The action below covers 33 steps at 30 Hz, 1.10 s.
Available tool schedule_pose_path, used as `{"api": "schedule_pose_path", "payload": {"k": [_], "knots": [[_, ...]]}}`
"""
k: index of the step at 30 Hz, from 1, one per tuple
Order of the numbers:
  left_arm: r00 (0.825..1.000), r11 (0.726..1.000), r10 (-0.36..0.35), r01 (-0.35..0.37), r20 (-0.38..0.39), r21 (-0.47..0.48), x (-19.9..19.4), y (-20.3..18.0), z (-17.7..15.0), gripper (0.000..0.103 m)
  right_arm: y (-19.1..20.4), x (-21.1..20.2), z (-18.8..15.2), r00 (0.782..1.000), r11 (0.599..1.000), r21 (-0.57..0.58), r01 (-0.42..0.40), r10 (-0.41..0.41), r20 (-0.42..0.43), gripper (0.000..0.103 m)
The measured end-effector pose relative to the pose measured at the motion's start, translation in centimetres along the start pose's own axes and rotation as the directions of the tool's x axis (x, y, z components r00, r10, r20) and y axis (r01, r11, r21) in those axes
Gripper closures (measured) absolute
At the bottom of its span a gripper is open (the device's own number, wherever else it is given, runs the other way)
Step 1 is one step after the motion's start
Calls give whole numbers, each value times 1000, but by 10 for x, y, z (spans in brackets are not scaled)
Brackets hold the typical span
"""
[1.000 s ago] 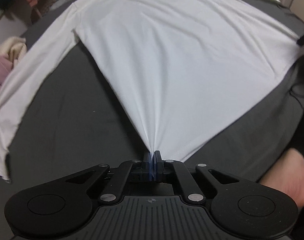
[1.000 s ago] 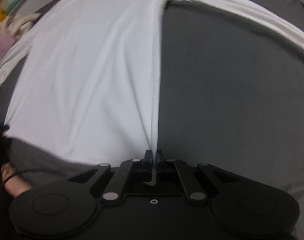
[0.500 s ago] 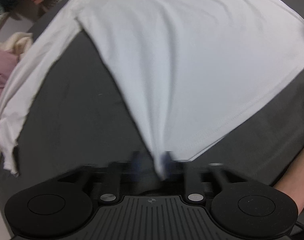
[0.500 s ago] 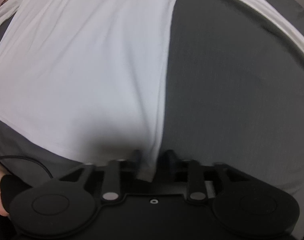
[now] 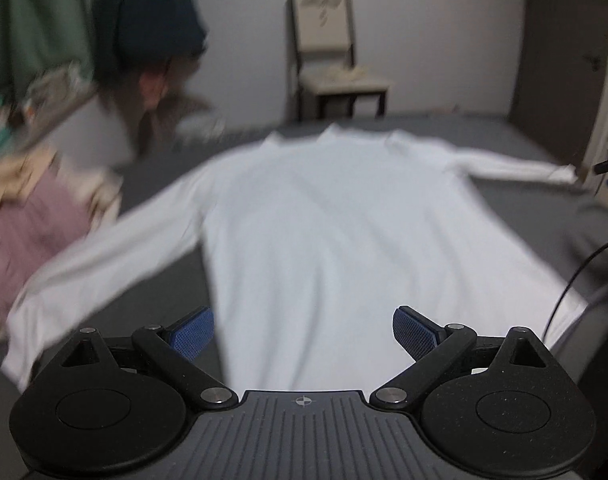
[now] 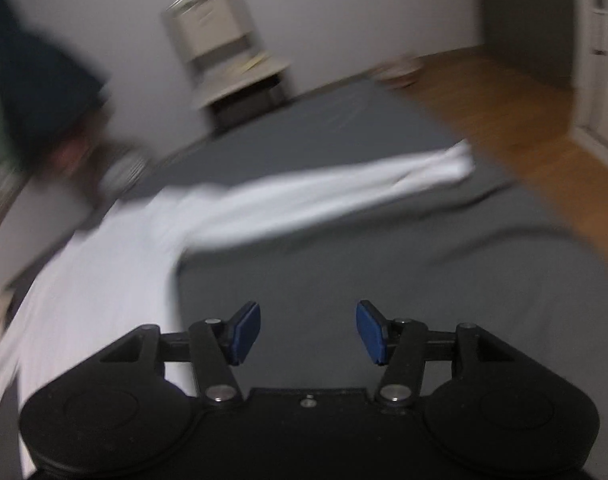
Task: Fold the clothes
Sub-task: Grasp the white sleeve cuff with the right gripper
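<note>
Grippers, left [image 5: 303, 334] and right [image 6: 308, 332], gape wide, empty; white long-sleeved cotton shirt [image 5: 323, 232] lies flat ahead, so any fold needs square edges.

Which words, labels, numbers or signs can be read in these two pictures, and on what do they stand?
No text can be read.
Chair: dark marks on the backrest, too blurred to read.
Left gripper: only a small crosshair sign on its body, no letters.
White shirt: plain, no print.
</note>
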<state>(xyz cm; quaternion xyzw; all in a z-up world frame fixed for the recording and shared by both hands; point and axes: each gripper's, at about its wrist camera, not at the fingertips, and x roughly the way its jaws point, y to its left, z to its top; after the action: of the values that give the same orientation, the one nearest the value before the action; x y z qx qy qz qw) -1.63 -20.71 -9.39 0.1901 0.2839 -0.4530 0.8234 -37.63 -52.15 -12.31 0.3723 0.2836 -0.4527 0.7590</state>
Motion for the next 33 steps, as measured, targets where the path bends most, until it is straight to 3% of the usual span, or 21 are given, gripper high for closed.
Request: {"api": "schedule_pose_path", "payload": {"k": [6, 13, 15, 18, 22, 26, 33], "knots": [[988, 999, -44, 46, 151, -11, 37, -56, 32, 6, -77, 33, 72, 987, 977, 183, 114, -132, 90, 53], [988, 986, -125, 134, 89, -95, 98, -89, 16, 6, -113, 110, 91, 992, 898, 429, 97, -121, 30, 73], [990, 987, -126, 131, 68, -87, 110, -98, 12, 6, -115, 137, 102, 990, 889, 441, 120, -138, 8, 80], [989, 987, -140, 144, 52, -78, 121, -105, 5, 6, -115, 158, 108, 990, 890, 437, 132, -144, -5, 82], [983, 978, -181, 185, 44, -101, 133, -112, -1, 6, -115, 165, 110, 991, 880, 459, 123, -130, -16, 82], [978, 975, -199, 204, 59, -84, 133, -119, -11, 6, -110, 167, 108, 981, 877, 441, 192, -187, -55, 82], [976, 979, -204, 203, 78, 25, 126, -133, -18, 6, -105, 174, 113, 976, 870, 453, 196, -219, -2, 81]]}}
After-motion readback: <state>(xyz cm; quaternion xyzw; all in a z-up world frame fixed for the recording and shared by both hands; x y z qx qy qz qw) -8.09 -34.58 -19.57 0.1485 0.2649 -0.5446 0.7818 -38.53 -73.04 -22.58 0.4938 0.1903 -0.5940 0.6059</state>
